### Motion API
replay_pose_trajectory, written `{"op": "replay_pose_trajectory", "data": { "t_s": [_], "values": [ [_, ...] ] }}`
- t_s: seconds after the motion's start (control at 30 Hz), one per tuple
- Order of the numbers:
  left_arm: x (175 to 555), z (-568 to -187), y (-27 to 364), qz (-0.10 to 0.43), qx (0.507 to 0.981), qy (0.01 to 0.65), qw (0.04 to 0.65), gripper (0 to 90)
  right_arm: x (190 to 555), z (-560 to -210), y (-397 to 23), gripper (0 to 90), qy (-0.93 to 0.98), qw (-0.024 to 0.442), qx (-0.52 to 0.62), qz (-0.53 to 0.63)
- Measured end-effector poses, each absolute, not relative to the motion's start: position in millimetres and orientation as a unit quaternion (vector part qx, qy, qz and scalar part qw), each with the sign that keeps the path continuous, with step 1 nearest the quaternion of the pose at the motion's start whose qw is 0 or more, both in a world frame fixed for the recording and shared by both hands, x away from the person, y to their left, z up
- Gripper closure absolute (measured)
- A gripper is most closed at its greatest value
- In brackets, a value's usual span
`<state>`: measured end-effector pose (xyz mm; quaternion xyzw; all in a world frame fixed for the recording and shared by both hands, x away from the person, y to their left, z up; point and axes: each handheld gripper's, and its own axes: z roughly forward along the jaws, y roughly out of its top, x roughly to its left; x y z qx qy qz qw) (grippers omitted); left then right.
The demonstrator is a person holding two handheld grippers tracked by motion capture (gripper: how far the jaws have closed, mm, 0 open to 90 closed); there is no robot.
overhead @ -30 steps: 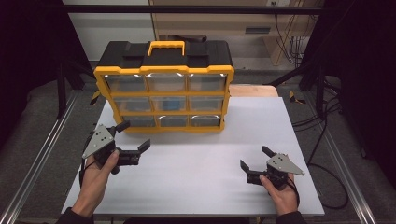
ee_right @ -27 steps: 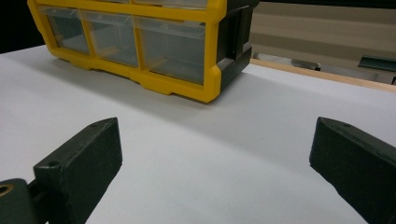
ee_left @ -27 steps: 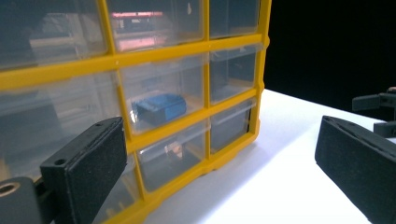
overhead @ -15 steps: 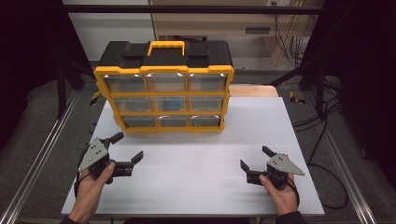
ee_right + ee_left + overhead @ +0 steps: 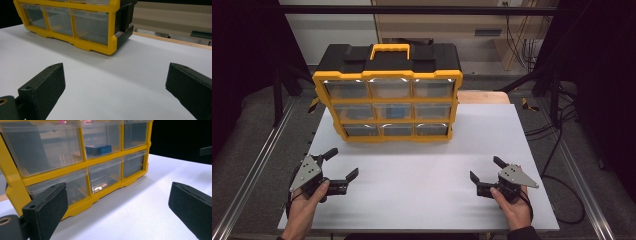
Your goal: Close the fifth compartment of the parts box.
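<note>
Two black blocky tongs, left tongs [image 5: 343, 166] and right tongs [image 5: 486, 170] both wide, boxy yellow plastic organizer [image 5: 388, 105], clear drawers [image 5: 105, 173], smooth white table [image 5: 427, 170]

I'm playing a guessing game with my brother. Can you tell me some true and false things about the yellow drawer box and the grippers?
1. The drawer box stands upright on the white table. True.
2. The left gripper is squeezing a drawer. False: it is open and holds nothing, apart from the box.
3. A blue thing lies in the middle drawer. True.
4. The right gripper is shut tight. False: its jaws stand wide apart.
5. The box's handle is red. False: it is yellow.
</note>
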<state>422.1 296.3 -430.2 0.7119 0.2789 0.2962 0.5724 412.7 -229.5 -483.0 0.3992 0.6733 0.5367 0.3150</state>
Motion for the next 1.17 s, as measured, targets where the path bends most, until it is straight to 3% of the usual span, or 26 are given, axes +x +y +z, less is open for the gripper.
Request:
{"op": "replay_pose_trajectory", "data": {
  "t_s": [1.17],
  "values": [
    [421, -472, 295, 0.245, 0.724, 0.295, 0.573, 2.3, 416, -486, -227, 5.0, 0.674, 0.291, 0.4, 0.549]
  ]
}}
